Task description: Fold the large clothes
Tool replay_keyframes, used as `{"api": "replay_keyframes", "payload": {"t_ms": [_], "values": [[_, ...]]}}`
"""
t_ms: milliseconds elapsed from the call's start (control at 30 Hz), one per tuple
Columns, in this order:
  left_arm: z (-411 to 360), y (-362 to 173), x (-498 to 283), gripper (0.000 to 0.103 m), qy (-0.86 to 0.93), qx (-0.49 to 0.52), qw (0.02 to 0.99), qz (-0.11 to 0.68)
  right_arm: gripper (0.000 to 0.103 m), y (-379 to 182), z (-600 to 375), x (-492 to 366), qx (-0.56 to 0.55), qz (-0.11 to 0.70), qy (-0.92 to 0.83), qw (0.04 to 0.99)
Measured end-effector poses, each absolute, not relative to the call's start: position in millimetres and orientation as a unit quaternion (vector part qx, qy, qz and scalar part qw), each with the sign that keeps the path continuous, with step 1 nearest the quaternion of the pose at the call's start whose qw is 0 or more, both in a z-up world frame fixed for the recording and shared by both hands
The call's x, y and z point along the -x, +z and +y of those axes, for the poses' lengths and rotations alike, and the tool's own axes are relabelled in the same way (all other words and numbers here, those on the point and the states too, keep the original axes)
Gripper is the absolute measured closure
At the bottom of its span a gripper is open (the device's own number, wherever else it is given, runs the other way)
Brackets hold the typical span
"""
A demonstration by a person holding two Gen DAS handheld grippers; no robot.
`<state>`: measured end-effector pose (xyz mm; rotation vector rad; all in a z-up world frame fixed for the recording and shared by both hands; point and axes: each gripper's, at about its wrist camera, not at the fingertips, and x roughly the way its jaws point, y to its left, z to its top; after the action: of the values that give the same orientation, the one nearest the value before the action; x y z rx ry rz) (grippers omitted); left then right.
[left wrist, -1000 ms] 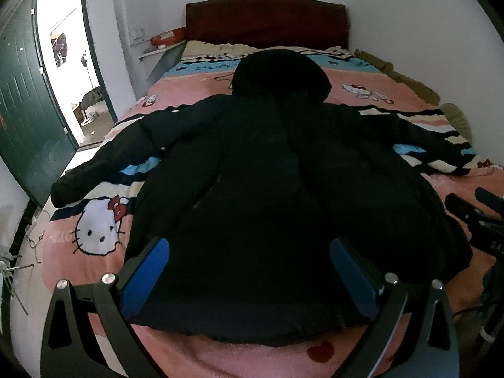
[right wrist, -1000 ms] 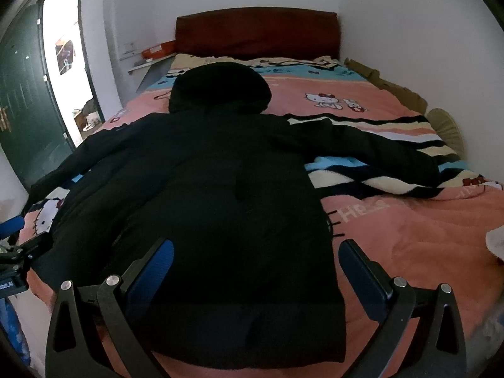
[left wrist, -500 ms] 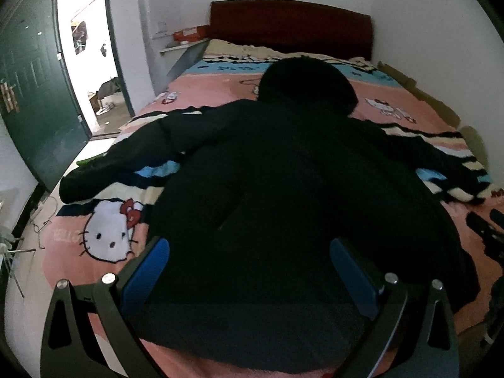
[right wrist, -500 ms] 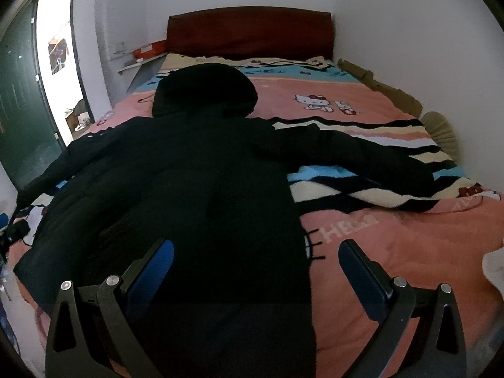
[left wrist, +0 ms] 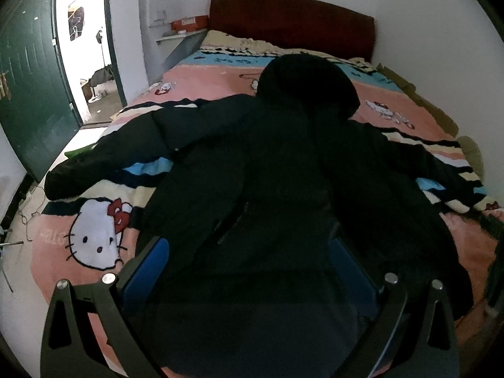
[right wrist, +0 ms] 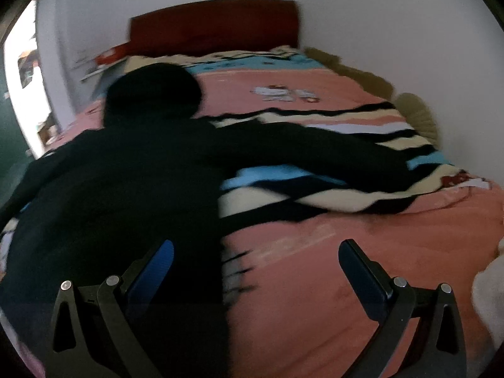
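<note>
1. While the black coat (left wrist: 267, 170) lies flat and spread out on the bed (left wrist: 195, 78), hood toward the dark red headboard (left wrist: 293, 22), I have both tools down at its hem end.
2. My left tool (left wrist: 249, 271) is spread wide, blue pads on either side of the lower middle of the coat; the dark cloth fills the gap between them, and I cannot tell whether the pads touch it.
3. My right tool (right wrist: 256, 271) is also wide. Its left finger (right wrist: 151, 271) sits over the coat's right edge and its right finger (right wrist: 362, 277) over bare pink blanket (right wrist: 315, 299), so the coat's side edge runs between them.
4. From the left wrist view, one sleeve (left wrist: 119, 154) stretches out toward the edge of the bed by the green door (left wrist: 31, 78), its cuff just above the white cartoon cat (left wrist: 97, 233) printed on the blanket.
5. From the right wrist view, the other sleeve (right wrist: 315, 154) reaches toward the wall side, across the cream, black and blue stripes. That picture is blurred, so I cannot make out finer detail there.
6. The hood (right wrist: 154, 94) is rounded and lies on the pink part of the blanket, short of the headboard.
7. A pale bit of cloth (right wrist: 488, 293) shows at the right rim of the right wrist view; I cannot tell what it is.
</note>
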<state>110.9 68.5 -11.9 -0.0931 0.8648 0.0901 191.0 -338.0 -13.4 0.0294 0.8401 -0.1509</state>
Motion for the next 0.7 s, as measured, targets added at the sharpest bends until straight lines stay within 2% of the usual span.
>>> {"api": "replay_keyframes", "payload": {"t_ms": [400, 467, 633, 700], "values": [[73, -41, -139, 0.000, 0.045, 0.033, 0.895, 0.443, 0.001, -20, -540, -285, -0.176, 0.378, -0.205, 0.885], [77, -47, -144, 0.000, 0.049, 0.036, 0.891, 0.449, 0.003, -28, -567, -298, -0.198, 0.380, -0.220, 0.877], [86, -61, -156, 0.000, 0.061, 0.039, 0.884, 0.463, 0.014, -58, -620, -318, -0.277, 0.386, -0.235, 0.848], [87, -64, -159, 0.000, 0.063, 0.036, 0.883, 0.465, 0.014, -72, -630, -323, -0.298, 0.391, -0.236, 0.838]]}}
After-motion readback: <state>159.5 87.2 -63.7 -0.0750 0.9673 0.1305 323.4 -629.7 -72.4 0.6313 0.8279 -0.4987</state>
